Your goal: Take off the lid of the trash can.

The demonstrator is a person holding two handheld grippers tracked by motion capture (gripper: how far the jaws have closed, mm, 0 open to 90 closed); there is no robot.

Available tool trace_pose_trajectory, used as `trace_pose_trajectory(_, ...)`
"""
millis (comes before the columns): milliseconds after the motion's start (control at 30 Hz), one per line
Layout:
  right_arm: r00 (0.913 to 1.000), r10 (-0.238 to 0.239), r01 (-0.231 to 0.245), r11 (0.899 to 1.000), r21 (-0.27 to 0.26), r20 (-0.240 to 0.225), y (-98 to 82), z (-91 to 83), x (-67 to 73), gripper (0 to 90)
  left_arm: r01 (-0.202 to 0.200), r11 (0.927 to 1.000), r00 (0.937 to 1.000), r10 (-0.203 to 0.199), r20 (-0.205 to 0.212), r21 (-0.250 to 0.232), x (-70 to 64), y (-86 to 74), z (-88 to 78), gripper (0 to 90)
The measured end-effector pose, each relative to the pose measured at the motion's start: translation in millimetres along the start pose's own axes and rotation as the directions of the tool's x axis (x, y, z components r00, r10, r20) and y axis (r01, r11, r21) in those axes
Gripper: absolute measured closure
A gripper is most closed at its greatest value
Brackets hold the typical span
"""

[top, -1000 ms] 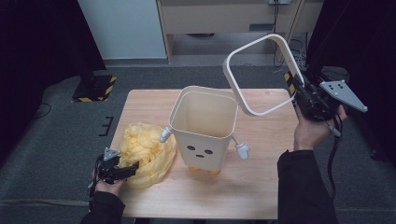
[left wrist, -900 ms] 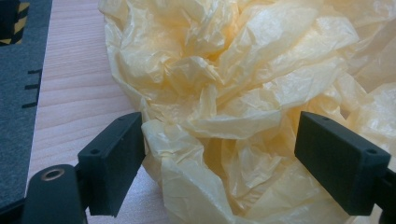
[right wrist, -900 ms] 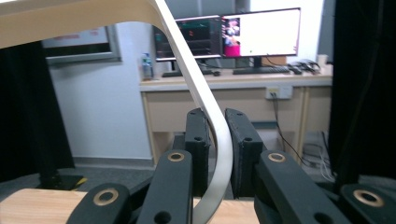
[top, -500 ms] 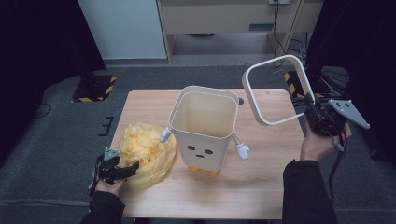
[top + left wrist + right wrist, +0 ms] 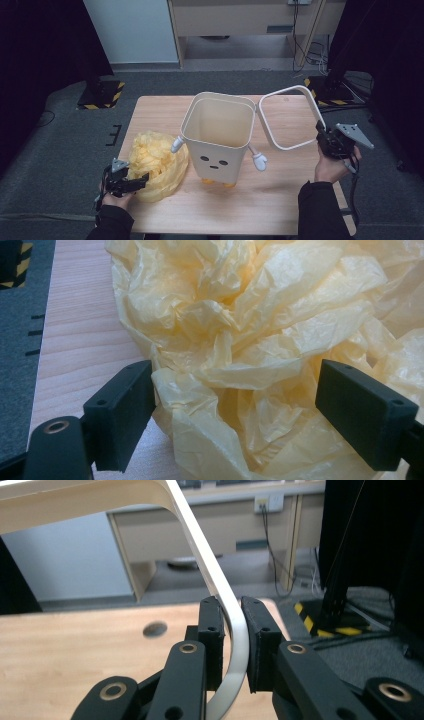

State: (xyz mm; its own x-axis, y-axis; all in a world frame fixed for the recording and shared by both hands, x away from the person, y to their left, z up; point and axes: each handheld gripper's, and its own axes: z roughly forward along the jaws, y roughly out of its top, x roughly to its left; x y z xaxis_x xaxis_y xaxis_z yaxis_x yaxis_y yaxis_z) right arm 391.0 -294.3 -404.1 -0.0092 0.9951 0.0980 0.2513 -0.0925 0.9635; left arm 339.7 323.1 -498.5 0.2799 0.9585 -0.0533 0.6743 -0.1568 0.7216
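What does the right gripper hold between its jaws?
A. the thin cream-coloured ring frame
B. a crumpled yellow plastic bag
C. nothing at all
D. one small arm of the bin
A: in the right gripper view the right gripper has both jaws pressed on the cream ring frame, held beside the bin.

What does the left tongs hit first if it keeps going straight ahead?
The crumpled yellow plastic bag. It already bulges between the open jaws of the left tongs, so pushing straight on would likely press into it at once; depth past the bag is unclear.
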Motion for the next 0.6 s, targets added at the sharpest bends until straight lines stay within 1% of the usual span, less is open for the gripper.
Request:
trace_pose_trajectory(33,1.0,-0.002,0.002,1.0,0.014,0.0,-4.3,1.1,-0.3,80.4,-0.001,1.0,1.0,0.001,-0.002,0.001,0.1,0.0,0.0,15.5)
trace_pose_trajectory(100,0.9998,-0.021,0.021,0.999,0.033,0.006,-12.6,3.4,-1.4,80.4,0.0,1.0,1.0,0.0,-0.004,0.001,0.2,0.0,0.1,15.6)
trace_pose_trajectory(200,0.9996,-0.026,0.025,0.997,0.07,0.01,-24.6,6.2,-2.4,80.4,-0.001,1.0,1.0,0.001,-0.004,0.001,-0.1,-0.1,0.1,15.5)
trace_pose_trajectory(333,0.9987,-0.045,0.043,0.993,0.107,0.021,-38.8,10.9,-3.7,80.3,-0.002,1.0,1.0,0.002,-0.003,0.005,-0.1,0.0,0.7,15.5)
trace_pose_trajectory(400,0.9987,-0.049,0.047,0.989,0.14,0.013,-44.2,13.9,-3.7,80.2,-0.003,1.0,1.0,0.003,-0.003,0.006,-0.3,0.0,1.0,15.5)
trace_pose_trajectory(500,0.9982,-0.06,0.06,0.985,0.162,-0.003,-51.6,18.6,-2.7,80.3,-0.004,1.0,1.0,0.004,-0.003,0.007,-0.5,-0.2,1.2,15.5)
trace_pose_trajectory(533,0.9978,-0.064,0.066,0.982,0.175,-0.013,-55.3,20.7,-2.4,80.3,-0.002,1.0,1.0,0.002,-0.002,0.005,-0.6,-0.3,1.1,15.5)
trace_pose_trajectory(567,0.9978,-0.064,0.066,0.977,0.202,-0.016,-60.7,23.7,-2.2,80.2,-0.002,1.0,1.0,0.002,-0.001,0.004,-0.7,-0.3,0.9,15.5)
trace_pose_trajectory(600,0.9977,-0.066,0.068,0.975,0.209,-0.017,-63.3,25.4,-2.5,80.2,-0.001,1.0,1.0,0.001,-0.001,0.003,-0.6,-0.3,0.8,15.5)
